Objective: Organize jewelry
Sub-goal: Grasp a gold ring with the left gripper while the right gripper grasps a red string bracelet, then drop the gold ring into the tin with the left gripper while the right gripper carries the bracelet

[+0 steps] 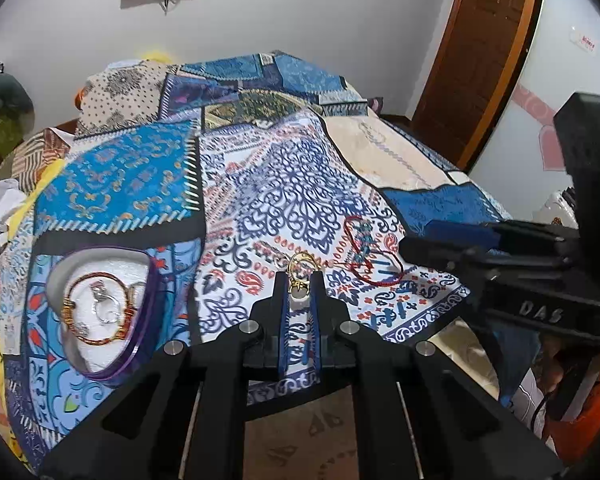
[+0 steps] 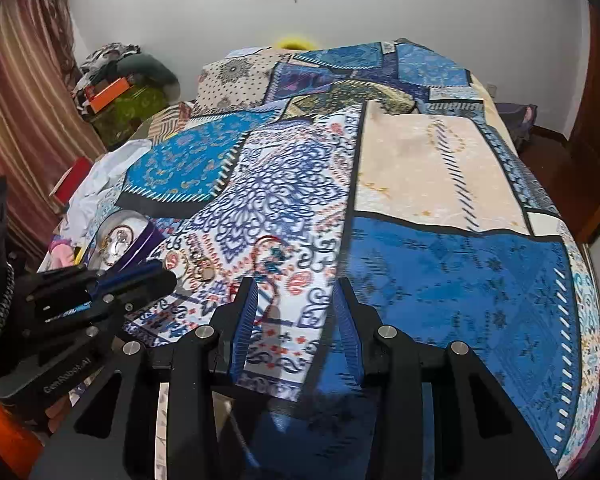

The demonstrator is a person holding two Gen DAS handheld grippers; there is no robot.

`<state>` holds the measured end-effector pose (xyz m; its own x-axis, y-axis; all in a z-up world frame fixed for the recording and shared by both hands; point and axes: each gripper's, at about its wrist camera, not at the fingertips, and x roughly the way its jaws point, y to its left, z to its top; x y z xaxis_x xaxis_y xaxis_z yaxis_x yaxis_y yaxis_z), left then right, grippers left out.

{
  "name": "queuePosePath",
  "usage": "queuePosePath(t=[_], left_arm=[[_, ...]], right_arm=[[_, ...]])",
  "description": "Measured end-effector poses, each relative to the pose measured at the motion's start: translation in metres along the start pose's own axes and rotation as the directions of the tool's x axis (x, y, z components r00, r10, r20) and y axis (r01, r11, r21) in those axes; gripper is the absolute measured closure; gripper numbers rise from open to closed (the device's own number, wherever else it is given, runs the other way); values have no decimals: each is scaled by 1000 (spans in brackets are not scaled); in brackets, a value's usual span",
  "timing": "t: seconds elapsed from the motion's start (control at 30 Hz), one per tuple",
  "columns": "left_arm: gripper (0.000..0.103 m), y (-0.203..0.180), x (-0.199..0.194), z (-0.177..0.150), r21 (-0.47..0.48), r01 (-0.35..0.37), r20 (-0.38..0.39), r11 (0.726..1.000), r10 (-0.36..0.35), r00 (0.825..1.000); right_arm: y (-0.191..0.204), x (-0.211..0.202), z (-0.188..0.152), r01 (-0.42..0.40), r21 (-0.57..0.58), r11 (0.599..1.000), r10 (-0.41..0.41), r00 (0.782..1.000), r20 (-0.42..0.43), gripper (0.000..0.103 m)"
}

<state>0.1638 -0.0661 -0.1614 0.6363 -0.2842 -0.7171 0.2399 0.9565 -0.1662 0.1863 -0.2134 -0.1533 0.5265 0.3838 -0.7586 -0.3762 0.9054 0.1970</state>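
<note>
My left gripper [image 1: 299,280] is shut on a gold clasp with rings [image 1: 302,266], which rests on the patchwork bedspread [image 1: 260,184]. To its left lies an open purple heart-shaped box [image 1: 140,344] with white lining, holding bangles and silver pieces. A red cord bracelet with blue beads [image 1: 364,248] lies just right of the clasp. My right gripper [image 2: 294,292] stands open over the cloth, nothing between its pads; the red bracelet [image 2: 270,256] lies just ahead, its cord running by the left finger. In the right wrist view, the left gripper [image 2: 168,278] sits at the gold clasp [image 2: 204,270].
The bedspread's near edge drops off right below both grippers. A brown door [image 1: 480,60] stands at the far right, a striped curtain [image 2: 20,100] at the left. Clothes and boxes [image 2: 116,84] are piled beside the bed, with white paper [image 2: 100,176] behind the box.
</note>
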Motion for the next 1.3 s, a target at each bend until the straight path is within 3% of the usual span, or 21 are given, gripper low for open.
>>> queuePosePath(t=[0.47, 0.53, 0.6, 0.7, 0.97, 1.3], left_arm=[[95, 13, -13, 1, -11, -13, 31, 1000, 13, 999], [95, 13, -12, 1, -13, -12, 31, 1000, 13, 999], [95, 14, -12, 1, -15, -10, 31, 1000, 11, 999], [95, 13, -13, 1, -15, -9, 33, 1000, 9, 999], [95, 13, -23, 2, -14, -16, 51, 1000, 17, 999], [95, 19, -48, 4, -23, -32, 99, 999, 34, 994]], right_arm=[[22, 30, 3, -6, -84, 996, 3, 1000, -30, 67], [22, 30, 2, 2, -89, 996, -5, 1000, -24, 73], [20, 30, 2, 14, -89, 996, -16, 1000, -23, 87], [15, 30, 2, 7, -68, 998, -8, 1000, -18, 96], [17, 20, 3, 2, -50, 999, -1, 1000, 8, 97], [29, -21, 19, 6, -60, 998, 1, 993, 114, 96]])
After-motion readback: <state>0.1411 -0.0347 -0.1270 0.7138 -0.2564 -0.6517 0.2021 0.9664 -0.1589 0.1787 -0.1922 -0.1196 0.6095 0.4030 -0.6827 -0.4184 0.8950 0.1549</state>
